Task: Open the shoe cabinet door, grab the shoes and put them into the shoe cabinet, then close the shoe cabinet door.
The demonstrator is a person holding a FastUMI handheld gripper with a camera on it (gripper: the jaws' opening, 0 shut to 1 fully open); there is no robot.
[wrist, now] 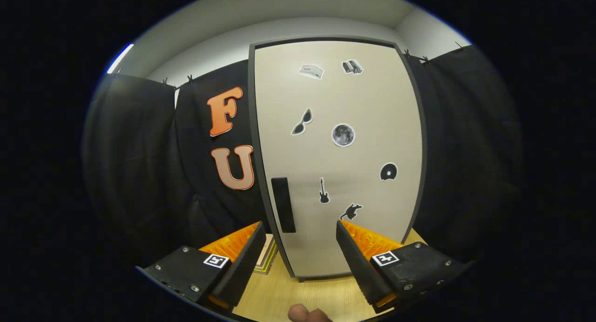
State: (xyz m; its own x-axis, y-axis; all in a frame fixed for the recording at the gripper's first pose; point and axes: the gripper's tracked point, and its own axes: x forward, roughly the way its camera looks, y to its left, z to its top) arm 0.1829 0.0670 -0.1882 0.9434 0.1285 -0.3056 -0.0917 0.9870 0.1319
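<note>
- Gripper view looks forward along the gripper, which is held level and faces the shoe cabinet head-on.
- Fingers are spread wide and released, nothing between them; both tips stop short of the cabinet.
- Left finger is a wedge with a ribbed inner face and a square marker tag on its flat block.
- Beside the left fingertip, a flat thing with a light face and a yellow-green edge lies on the floor at the cabinet's left corner; what it is cannot be told.
- Shoe cabinet door is shut: a smooth, matte, cream panel in a dark frame, standing upright just beyond the fingertips.
- Handle, a dark upright bar, sits low on the door's left side, above the gap between the fingers.
- Stickers on the door: sunglasses, a moon disc, a guitar, a record; no writing is readable.
- Floor is pale wood-grain board.
- Fingertip of the person's hand shows at the near end, between the finger bases.
- Right finger mirrors the left, marker tag included.
</note>
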